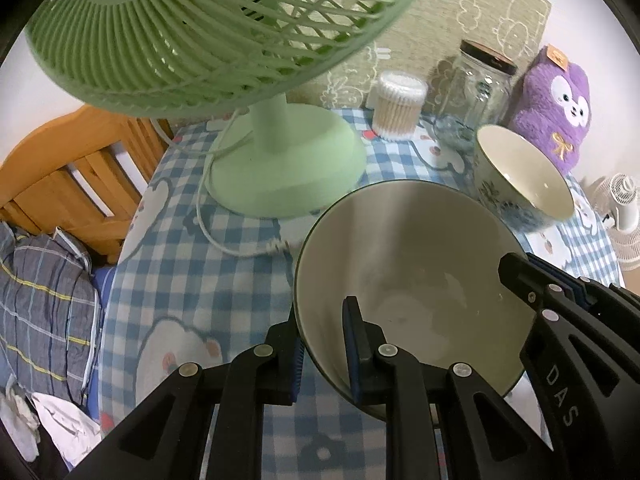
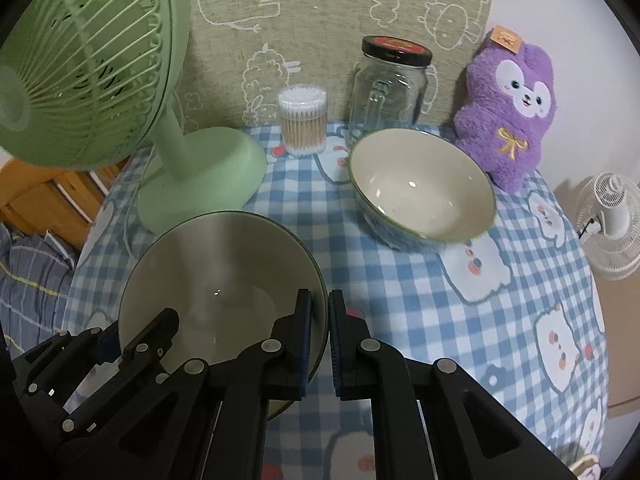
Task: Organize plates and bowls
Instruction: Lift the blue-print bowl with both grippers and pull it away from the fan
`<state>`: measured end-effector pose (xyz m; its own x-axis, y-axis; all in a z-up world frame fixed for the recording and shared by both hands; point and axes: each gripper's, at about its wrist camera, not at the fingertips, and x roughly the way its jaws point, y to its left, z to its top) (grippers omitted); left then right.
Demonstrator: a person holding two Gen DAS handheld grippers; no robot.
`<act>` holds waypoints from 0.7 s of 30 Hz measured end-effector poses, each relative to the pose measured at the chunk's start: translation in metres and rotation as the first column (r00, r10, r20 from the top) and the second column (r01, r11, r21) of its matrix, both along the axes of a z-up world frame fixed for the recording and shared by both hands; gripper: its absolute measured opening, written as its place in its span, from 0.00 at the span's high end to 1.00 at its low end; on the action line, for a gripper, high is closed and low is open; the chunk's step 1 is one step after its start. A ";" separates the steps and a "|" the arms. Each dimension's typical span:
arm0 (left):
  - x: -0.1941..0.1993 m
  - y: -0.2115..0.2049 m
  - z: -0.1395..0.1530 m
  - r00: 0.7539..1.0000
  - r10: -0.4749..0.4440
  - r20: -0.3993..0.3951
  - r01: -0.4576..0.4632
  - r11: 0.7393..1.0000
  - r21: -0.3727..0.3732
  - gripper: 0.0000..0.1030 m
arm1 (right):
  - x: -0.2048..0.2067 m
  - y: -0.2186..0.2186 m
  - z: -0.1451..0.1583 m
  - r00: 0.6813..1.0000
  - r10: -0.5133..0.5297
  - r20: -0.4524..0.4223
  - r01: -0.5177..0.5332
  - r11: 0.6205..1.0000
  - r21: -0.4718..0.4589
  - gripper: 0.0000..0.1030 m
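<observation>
Left wrist view: looks steeply down along its fingers, close over the near bowl (image 1: 408, 280), facing the green fan (image 1: 224, 40) and wall cloth. Right wrist view: same downward tilt, from that bowl's (image 2: 224, 280) right side. Both share the checked tablecloth (image 2: 460, 300), far bowl (image 2: 422, 188), jar (image 2: 390, 84) and purple plush (image 2: 510, 108).

surface: round table (image 2: 500, 280) under a blue-and-white checked cloth with cartoon animals
far left: green fan (image 2: 200, 176), its cord (image 1: 208, 208) trailing over the cloth
far middle: cotton-swab tub (image 2: 303, 120), glass jar (image 2: 390, 88)
far right: purple plush toy (image 2: 508, 120)
middle right: patterned bowl (image 2: 420, 192)
</observation>
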<state>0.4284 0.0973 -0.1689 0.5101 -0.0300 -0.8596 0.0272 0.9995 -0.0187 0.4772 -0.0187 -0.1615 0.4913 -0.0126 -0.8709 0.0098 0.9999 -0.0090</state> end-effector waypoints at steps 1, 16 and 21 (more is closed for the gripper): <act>-0.005 -0.002 0.000 1.000 0.001 -0.005 -0.001 1.000 -0.003 0.85 | -0.005 -0.001 0.000 1.000 -0.002 -0.004 0.002 1.000 -0.001 0.89; -0.073 -0.036 0.003 0.999 -0.028 -0.043 0.027 1.000 -0.004 0.85 | -0.075 -0.033 0.007 0.998 -0.022 -0.051 0.021 1.000 -0.016 0.89; -0.086 -0.044 0.001 0.998 -0.031 -0.055 0.031 1.000 0.001 0.85 | -0.091 -0.041 0.007 0.997 -0.034 -0.070 0.033 0.999 -0.015 0.89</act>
